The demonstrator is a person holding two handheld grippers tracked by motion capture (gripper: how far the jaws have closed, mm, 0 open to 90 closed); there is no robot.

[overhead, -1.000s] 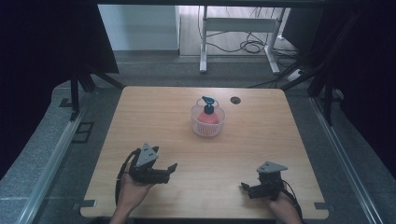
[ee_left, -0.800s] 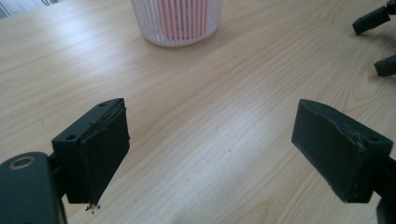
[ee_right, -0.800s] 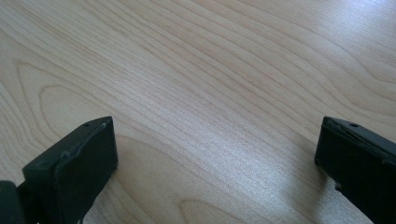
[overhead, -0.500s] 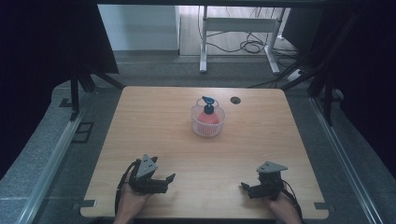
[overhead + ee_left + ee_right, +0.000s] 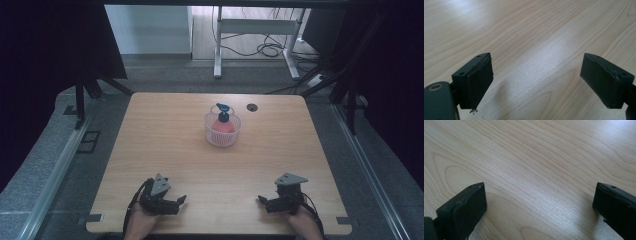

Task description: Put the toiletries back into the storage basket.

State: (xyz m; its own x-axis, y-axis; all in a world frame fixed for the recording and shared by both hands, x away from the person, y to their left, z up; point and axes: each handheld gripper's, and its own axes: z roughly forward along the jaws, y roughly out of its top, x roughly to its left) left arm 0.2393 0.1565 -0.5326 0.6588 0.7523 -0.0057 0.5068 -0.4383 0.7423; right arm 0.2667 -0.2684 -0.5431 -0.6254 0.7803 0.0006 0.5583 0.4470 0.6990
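A white slatted basket (image 5: 222, 131) stands at the table's middle back, with a red bottle (image 5: 223, 125) topped by a blue pump upright inside it. My left gripper (image 5: 182, 201) rests near the front left edge of the wooden table (image 5: 165, 145), open, its jaws pointing right. Over bare wood its pads (image 5: 480, 80) stand wide apart, the left gripper (image 5: 536, 85) holding nothing. My right gripper (image 5: 260, 200) sits near the front right edge, jaws pointing left. It is open too, the right gripper (image 5: 540, 210) showing only wood grain between its pads (image 5: 469, 210).
A dark round cable hole (image 5: 252, 107) lies in the tabletop just right of the basket. Grey floor and metal rails (image 5: 55, 172) run along both sides of the table. A white frame with cables (image 5: 250, 30) stands beyond the far edge.
My left gripper has drawn back toward the front edge of the table and lowered. The right gripper, basket and bottle have stayed put.
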